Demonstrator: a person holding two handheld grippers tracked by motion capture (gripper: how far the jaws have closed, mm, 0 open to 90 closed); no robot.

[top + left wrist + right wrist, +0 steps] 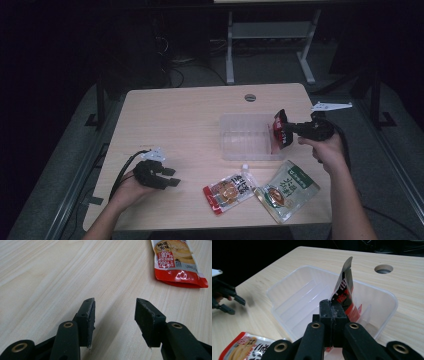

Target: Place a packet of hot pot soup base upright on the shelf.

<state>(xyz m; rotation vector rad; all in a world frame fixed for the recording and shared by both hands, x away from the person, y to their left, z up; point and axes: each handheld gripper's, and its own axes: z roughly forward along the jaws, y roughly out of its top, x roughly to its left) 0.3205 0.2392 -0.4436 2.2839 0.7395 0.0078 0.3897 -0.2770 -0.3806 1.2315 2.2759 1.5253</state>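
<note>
A dim room surrounds a pale wooden worktop (190, 120), with dark floor and a white metal frame beyond its far edge. The right hand-held gripper (291, 128) has its jaws pressed together on the edge of a red and black packet (280, 129), pinching it so that the packet stands upright ahead of the jaws. In the right gripper view the packet (344, 287) rises from the clamped jaws and hangs over the near wall of a clear plastic bin (287, 302), which lies directly in front of and below that hand-held gripper (333, 311).

The left hand-held gripper (170, 177) rests low on the worktop, its jaws spread with nothing between them. In the left gripper view bare wood lies between the jaws (115, 315), and a red and orange snack pouch (175, 262) lies ahead and to the right of them, well apart. In the high view that pouch (230, 192) lies flat between the two hands, just beside a green packet (287, 190) near the right forearm.
</note>
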